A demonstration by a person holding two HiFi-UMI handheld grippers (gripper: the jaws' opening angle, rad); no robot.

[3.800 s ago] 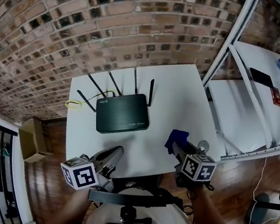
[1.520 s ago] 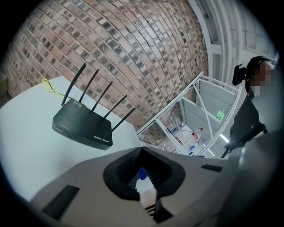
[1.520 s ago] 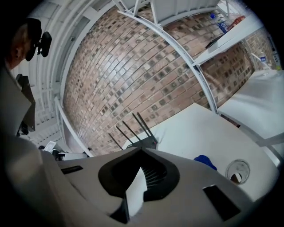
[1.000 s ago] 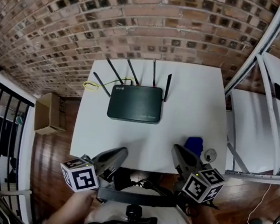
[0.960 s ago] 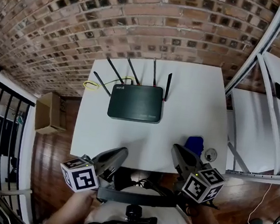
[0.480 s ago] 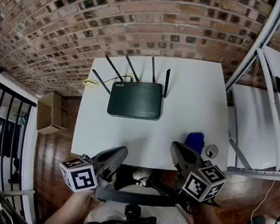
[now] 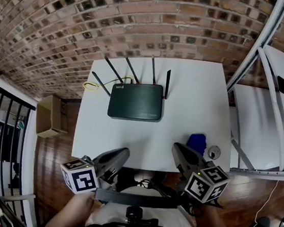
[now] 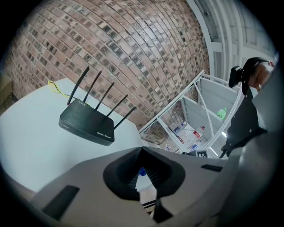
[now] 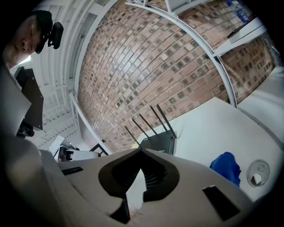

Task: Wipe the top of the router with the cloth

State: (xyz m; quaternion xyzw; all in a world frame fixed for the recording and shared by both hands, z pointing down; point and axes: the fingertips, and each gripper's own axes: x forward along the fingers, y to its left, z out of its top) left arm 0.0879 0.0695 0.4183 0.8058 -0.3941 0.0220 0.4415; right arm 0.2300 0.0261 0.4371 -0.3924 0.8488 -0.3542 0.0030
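The router (image 7: 136, 101) sits toward the far edge of the table (image 7: 196, 91), the blue cloth (image 7: 197, 142) lies loose just beyond the right gripper (image 7: 177, 150), and this and the left gripper (image 7: 122, 153) have fingers closed, empty.

blk router (image 7: 136, 101), blue cloth (image 7: 197, 142) — wht table (image 7: 196, 91), red-brn brick wall (image 7: 92, 17)

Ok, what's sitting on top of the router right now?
Nothing: the router has a bare dark top with only small print. The blue cloth lies on the white table by the right gripper. The table under the router is hidden.
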